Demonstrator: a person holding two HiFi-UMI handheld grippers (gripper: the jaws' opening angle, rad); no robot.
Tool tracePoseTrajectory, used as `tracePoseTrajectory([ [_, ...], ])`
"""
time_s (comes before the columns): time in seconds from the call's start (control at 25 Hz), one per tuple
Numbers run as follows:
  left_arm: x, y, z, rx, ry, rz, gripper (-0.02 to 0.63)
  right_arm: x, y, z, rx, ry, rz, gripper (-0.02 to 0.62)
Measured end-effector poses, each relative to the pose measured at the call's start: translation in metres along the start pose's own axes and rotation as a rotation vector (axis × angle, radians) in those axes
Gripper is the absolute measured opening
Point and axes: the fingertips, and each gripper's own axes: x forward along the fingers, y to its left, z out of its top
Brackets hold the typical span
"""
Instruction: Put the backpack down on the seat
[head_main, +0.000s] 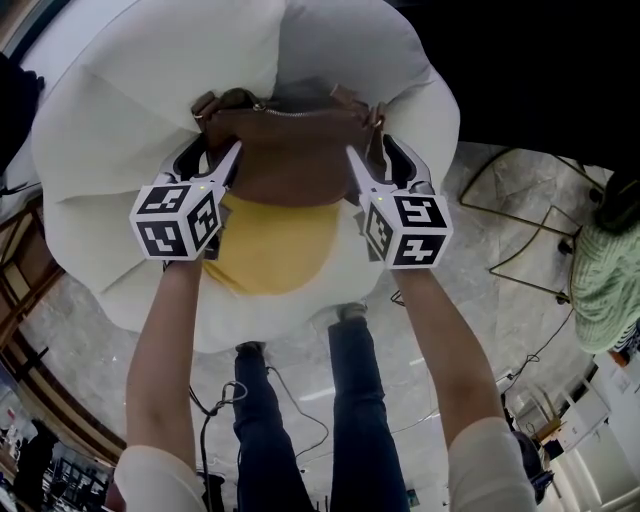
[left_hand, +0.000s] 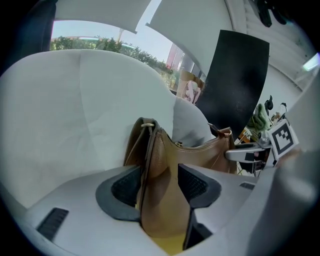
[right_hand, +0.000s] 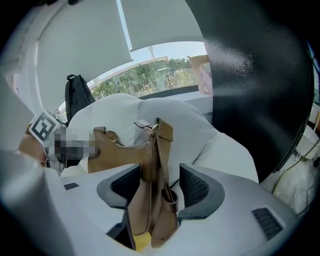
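A brown leather bag stands upright on the yellow cushion of a white egg-shaped seat, leaning toward its backrest. My left gripper is at the bag's left end and my right gripper at its right end. In the left gripper view the bag's end sits between the wide-apart pads of the left gripper, with a gap on the right side. In the right gripper view the other end and its strap hang between the spread pads of the right gripper, which do not press on it.
A thin metal wire frame stands on the marble floor to the right, beside a person in green. Cables lie on the floor by the person's legs. A black panel stands behind the seat, and a dark bag sits by the window.
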Motion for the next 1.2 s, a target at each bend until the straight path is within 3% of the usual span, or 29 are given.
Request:
tracePoseTrajectory([
  [0.24,-0.010,-0.001,0.000,-0.016,-0.006,-0.016,0.239,-0.009,0.006,0.004,0.019,-0.016,0.017,0.242],
  [0.56,-0.039,0.002,0.007,-0.035,-0.064,0.030,0.238,-0.034,0.025,0.025,-0.012,-0.066,0.016,0.242],
  [0.76,-0.059,-0.007,0.011,-0.037,-0.069,0.028,0.228,-0.055,0.034,0.040,-0.037,-0.099,-0.029,0.237],
  [0.88,-0.074,-0.012,0.016,-0.035,-0.100,0.033,0.113,-0.068,0.041,0.047,-0.066,-0.114,-0.046,0.111],
  [1.2,-0.115,-0.027,0.032,-0.009,-0.145,0.014,0.054,-0.099,0.059,0.059,-0.041,-0.132,-0.037,0.057],
])
